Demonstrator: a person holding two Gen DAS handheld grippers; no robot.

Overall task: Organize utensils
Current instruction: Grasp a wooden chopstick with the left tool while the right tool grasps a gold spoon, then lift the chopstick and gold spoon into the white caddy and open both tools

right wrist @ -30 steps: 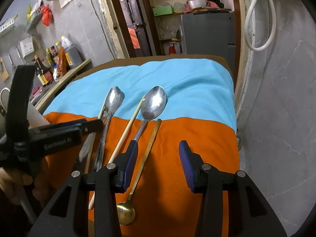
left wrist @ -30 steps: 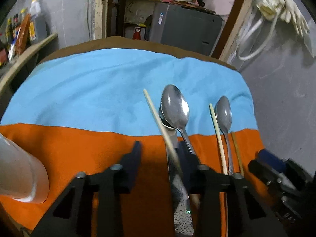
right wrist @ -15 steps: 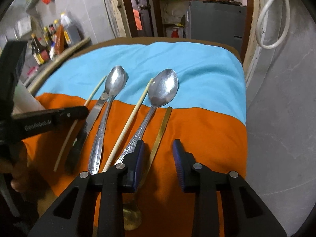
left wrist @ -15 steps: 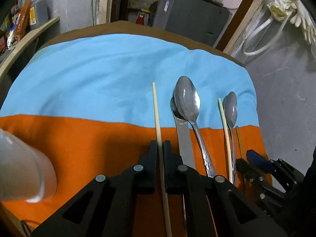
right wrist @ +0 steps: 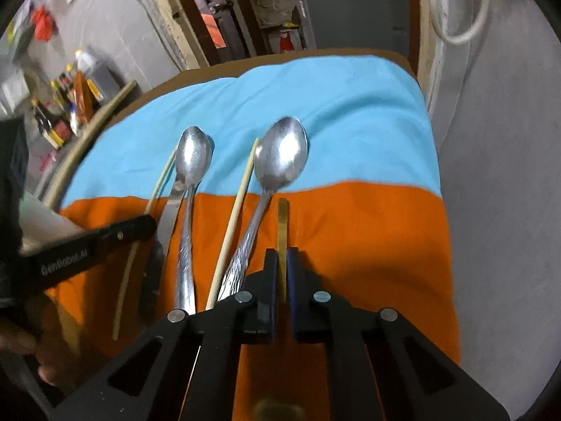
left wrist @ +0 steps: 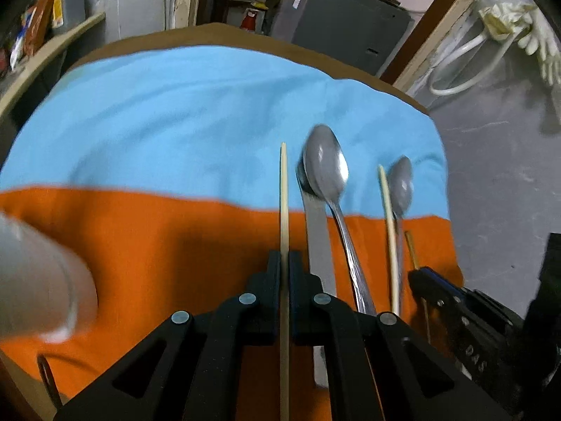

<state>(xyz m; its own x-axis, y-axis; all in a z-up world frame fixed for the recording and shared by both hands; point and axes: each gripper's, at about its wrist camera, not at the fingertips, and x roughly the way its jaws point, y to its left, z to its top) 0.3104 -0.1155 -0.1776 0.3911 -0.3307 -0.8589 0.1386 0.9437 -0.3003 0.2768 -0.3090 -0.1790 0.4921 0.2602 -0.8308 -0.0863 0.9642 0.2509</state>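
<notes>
My left gripper (left wrist: pixel 284 263) is shut on a pale wooden chopstick (left wrist: pixel 283 193) that points away over the blue and orange cloth (left wrist: pixel 157 133). To its right lie a table knife (left wrist: pixel 317 238), a large steel spoon (left wrist: pixel 326 172), a second chopstick (left wrist: pixel 388 217) and a smaller spoon (left wrist: pixel 401 186). My right gripper (right wrist: pixel 279 263) is shut on the thin gold spoon handle (right wrist: pixel 282 224); its bowl is hidden under the gripper. In the right wrist view the large spoon (right wrist: pixel 280 158), the second chopstick (right wrist: pixel 238 203) and another spoon (right wrist: pixel 193 158) lie left of it.
A clear glass tumbler (left wrist: pixel 31 280) stands at the front left. The cloth ends at the table's right edge (right wrist: pixel 441 189), next to a grey wall. A shelf with bottles (right wrist: pixel 66 105) runs along the left. A grey cabinet (left wrist: pixel 340 24) stands behind the table.
Both grippers closed: the left went from open around the chopstick to shut on it, and the chopstick turned straight. The right narrowed and shut on the gold spoon handle.
</notes>
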